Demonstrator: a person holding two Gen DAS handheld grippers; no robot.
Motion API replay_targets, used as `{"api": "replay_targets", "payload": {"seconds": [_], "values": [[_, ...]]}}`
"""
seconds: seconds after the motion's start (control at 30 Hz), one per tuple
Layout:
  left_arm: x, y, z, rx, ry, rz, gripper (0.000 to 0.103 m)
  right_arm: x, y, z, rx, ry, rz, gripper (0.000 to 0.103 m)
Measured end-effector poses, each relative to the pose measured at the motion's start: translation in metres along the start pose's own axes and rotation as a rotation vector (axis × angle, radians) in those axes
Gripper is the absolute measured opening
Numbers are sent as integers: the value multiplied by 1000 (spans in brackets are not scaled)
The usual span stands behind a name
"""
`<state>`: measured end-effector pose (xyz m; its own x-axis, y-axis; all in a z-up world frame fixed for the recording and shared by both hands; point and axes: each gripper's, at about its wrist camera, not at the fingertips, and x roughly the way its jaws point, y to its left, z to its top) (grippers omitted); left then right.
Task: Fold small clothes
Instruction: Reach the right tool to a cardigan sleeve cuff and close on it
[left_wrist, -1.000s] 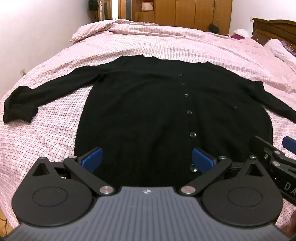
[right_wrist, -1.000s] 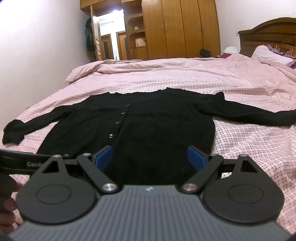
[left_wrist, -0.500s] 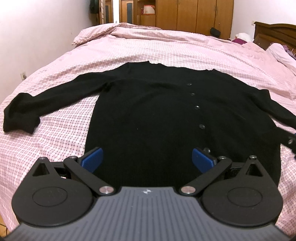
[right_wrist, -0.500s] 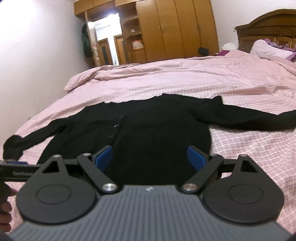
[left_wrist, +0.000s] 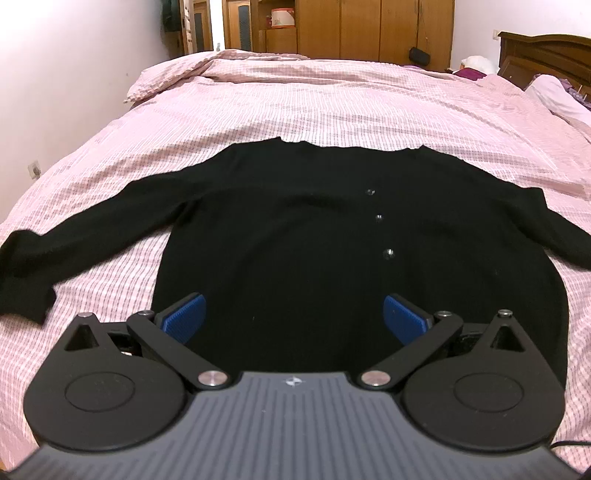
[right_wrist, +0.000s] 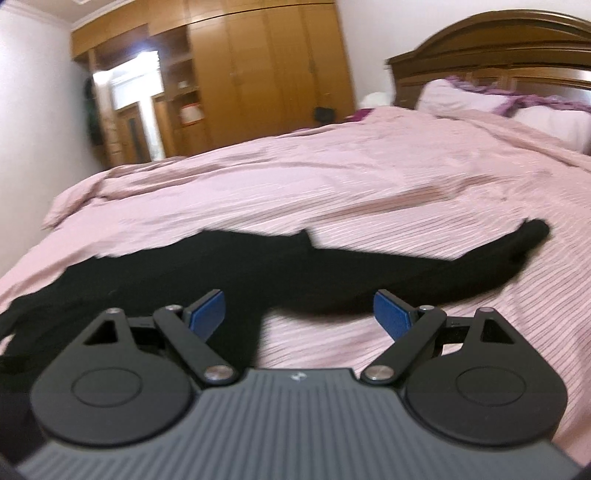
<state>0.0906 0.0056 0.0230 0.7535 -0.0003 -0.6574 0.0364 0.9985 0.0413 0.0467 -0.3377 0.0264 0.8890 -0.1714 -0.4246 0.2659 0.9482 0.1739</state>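
A black button-front cardigan (left_wrist: 295, 240) lies flat on the pink checked bedspread (left_wrist: 332, 103), both sleeves spread out sideways. My left gripper (left_wrist: 294, 319) is open and empty, held above the cardigan's lower body, left of the button row. My right gripper (right_wrist: 299, 314) is open and empty, over the cardigan's right side, where the right sleeve (right_wrist: 424, 273) runs out to its cuff (right_wrist: 532, 236). The right wrist view is blurred by motion.
Wooden wardrobes (left_wrist: 369, 29) line the far wall. A dark headboard (right_wrist: 498, 62) and pillows (right_wrist: 461, 99) stand at the right end of the bed. The bedspread bunches up at the far left corner (left_wrist: 166, 81). A white wall (left_wrist: 74, 74) runs along the left.
Both grippers have lifted and moved forward over the cardigan. The right one has swung right, toward the right sleeve. Both stayed open. The cardigan has not moved.
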Motion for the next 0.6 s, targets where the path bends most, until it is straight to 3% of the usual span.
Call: {"api": "replay_targets", "payload": {"seconds": [0.33, 0.6], "values": [[37, -11, 19, 4, 45, 19, 103, 52, -109, 33, 145, -3, -222, 89], [61, -18, 17, 6, 95, 41, 103, 109, -180, 56, 220, 69, -378, 89]]}}
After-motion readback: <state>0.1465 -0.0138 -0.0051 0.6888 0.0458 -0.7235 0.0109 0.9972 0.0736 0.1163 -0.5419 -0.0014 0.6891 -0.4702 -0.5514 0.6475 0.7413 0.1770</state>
